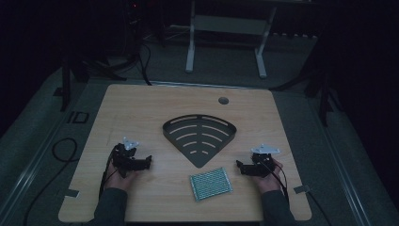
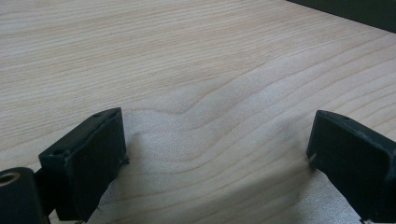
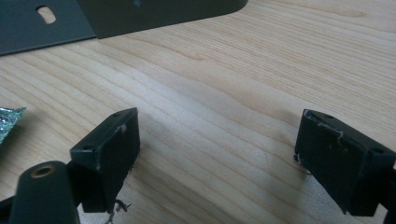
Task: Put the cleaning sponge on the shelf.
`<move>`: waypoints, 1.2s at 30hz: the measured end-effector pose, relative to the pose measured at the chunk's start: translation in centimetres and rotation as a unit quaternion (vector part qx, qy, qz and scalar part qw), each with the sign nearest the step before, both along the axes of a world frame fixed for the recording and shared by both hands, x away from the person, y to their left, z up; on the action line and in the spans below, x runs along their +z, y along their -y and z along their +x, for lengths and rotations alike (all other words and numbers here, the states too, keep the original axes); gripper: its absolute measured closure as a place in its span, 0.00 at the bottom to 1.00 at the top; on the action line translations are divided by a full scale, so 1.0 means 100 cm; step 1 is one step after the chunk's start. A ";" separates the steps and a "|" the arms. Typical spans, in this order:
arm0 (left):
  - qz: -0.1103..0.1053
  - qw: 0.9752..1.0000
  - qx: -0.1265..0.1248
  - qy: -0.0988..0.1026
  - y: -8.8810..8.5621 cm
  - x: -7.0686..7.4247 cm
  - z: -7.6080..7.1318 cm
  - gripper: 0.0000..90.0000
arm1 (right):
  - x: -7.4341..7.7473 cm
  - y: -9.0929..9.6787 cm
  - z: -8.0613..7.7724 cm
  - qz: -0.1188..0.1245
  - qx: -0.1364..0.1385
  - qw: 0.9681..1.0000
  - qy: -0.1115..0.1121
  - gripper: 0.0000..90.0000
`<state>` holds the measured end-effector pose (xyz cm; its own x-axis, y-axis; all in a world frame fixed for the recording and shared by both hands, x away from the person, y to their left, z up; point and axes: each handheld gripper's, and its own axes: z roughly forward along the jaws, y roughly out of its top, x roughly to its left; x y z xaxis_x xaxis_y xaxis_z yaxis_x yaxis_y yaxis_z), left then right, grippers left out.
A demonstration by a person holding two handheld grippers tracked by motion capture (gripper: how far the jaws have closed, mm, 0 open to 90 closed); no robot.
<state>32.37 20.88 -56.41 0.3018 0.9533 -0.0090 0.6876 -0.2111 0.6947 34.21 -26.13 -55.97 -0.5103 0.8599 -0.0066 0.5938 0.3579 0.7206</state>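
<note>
Left gripper (image 1: 148, 161) and right gripper (image 1: 239, 165) resting on table (image 1: 141, 108), jaws spread wide, empty. Slotted fan-shaped tray (image 1: 200, 134) midway between; sequinned pad (image 1: 211, 183) nearer (likely first target). Best approached low, jaws straddling one edge.

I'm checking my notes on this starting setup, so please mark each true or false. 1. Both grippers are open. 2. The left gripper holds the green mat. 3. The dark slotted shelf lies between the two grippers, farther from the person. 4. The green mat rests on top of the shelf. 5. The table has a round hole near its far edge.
1. Both the left gripper and the right gripper are open. True.
2. False: the left gripper holds nothing; the green mat lies on the table.
3. True: the dark slotted shelf is there.
4. False: the mat lies on bare wood, nearer the person.
5. True: round hole.
</note>
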 end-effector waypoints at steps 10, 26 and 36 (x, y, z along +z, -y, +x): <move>0.000 1.000 0.000 0.000 0.000 0.000 0.000 0.05 | 0.000 0.000 0.000 0.000 -0.001 1.000 0.002 0.17; 0.000 1.000 0.000 0.000 0.000 0.000 0.000 0.05 | 0.039 -0.013 -0.029 0.049 0.068 0.994 0.064 0.89; 0.000 1.000 0.000 0.000 0.000 0.000 0.000 0.05 | 0.036 -0.048 -0.042 0.044 0.149 0.987 0.039 1.00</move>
<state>32.37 20.88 -56.41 0.3016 0.9534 -0.0091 0.6877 -0.2109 0.6947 30.06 -21.34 -52.39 -0.7415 0.6709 0.0113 0.4127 0.4426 0.7961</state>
